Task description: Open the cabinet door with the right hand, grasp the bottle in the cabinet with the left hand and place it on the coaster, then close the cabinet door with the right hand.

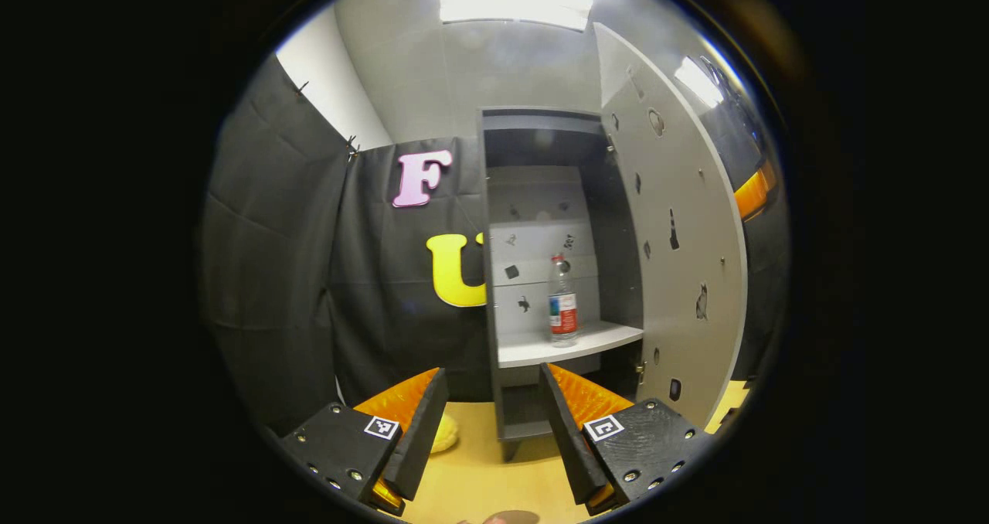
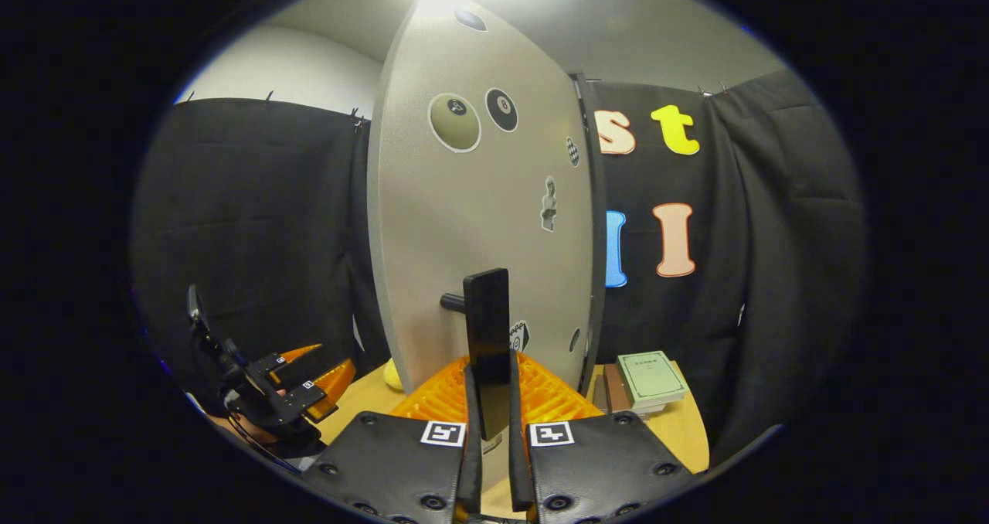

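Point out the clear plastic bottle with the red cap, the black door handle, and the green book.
clear plastic bottle [image 1: 563, 304]: left gripper view, label.
black door handle [image 2: 487, 331]: right gripper view, bar's middle.
green book [image 2: 651, 377]: right gripper view, cover.

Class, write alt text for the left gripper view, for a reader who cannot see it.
An open grey cabinet holds a clear bottle standing upright on its shelf, with the cabinet door swung out to the right. The left gripper hangs in front, open and holding nothing, above a wooden table.
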